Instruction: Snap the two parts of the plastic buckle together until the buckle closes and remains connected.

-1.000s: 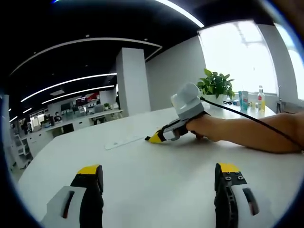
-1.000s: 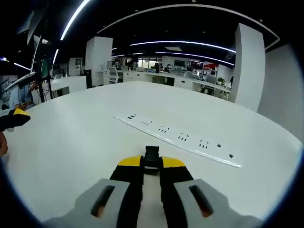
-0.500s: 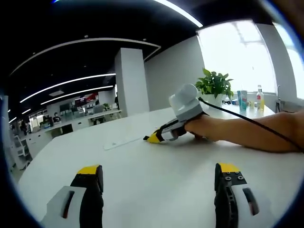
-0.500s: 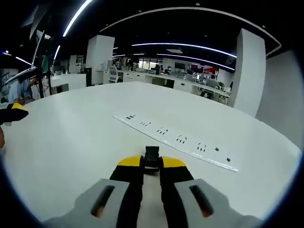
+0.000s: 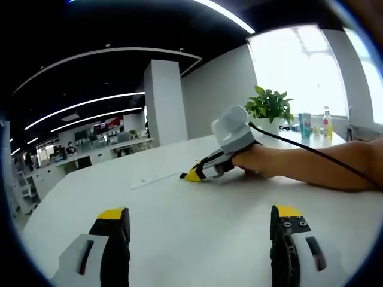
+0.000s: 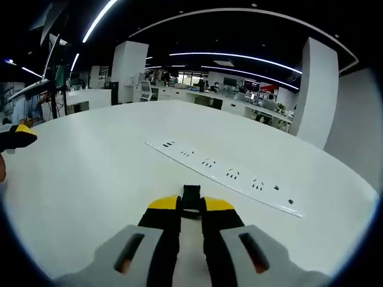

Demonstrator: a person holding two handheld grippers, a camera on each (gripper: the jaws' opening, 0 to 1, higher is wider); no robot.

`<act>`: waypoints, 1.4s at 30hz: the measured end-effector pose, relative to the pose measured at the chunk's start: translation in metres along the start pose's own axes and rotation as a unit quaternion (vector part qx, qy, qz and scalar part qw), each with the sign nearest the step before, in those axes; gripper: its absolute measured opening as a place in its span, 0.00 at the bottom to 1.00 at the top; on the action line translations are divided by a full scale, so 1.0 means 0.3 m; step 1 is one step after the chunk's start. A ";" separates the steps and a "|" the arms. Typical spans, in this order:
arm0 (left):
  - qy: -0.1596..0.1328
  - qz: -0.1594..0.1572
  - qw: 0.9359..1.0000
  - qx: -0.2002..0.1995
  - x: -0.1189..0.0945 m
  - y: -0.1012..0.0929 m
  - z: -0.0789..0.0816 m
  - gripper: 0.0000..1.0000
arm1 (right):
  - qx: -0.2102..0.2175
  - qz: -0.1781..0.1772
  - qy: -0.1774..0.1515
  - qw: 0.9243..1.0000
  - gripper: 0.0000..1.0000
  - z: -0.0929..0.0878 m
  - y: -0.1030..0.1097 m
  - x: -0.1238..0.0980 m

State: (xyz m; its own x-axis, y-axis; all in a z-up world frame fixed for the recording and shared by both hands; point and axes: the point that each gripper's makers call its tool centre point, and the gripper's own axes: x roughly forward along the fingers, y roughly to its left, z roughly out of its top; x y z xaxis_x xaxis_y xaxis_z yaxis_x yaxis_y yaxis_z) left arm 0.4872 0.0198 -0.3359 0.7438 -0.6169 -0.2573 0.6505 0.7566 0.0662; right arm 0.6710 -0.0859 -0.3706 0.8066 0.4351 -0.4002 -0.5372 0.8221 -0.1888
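Buckle part [image 6: 191,198], small and black, sits pinched between the closed yellow-tipped jaws of the right gripper [image 6: 191,206], low in the right gripper view and close over the white surface [image 6: 108,179]; the grip at its rear leaves the forward end sticking out, which I judge is meant to keep the mating end free for the other half. Left gripper [image 5: 200,224] holds its 2 jaws wide apart with nothing between them, apparently waiting to take or steady the second part. In the left gripper view the right gripper [image 5: 206,167] appears across the surface, held in a person's hand [image 5: 257,161], its tips low and pointed toward a long white power strip [image 6: 224,176] that lies flat beyond it. Where the second buckle half is I cannot tell, so the snap looks not yet begun. Whether the held piece is the pronged or the socket half is too small to read, and its rear is covered by the jaws. At the left edge of the right gripper view, a yellow-and-black tip [image 6: 18,134], probably one jaw of the left gripper, is cut off. A potted plant [image 5: 272,107] and some bottles [image 5: 317,125] stand far off by the bright window, their details washed out.
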 end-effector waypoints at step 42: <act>0.003 0.010 1.000 0.007 0.003 0.031 -0.018 0.99 | -0.056 -0.037 -0.076 0.995 0.99 0.102 -0.012 -0.024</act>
State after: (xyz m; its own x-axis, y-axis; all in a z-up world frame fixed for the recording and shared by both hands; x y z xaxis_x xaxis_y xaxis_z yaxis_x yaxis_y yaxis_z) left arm 0.4931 0.0274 -0.3406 0.7557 -0.6000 -0.2625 0.6376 0.7656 0.0854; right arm 0.6747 -0.0807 -0.3396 0.8684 0.4321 -0.2430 -0.4920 0.8117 -0.3147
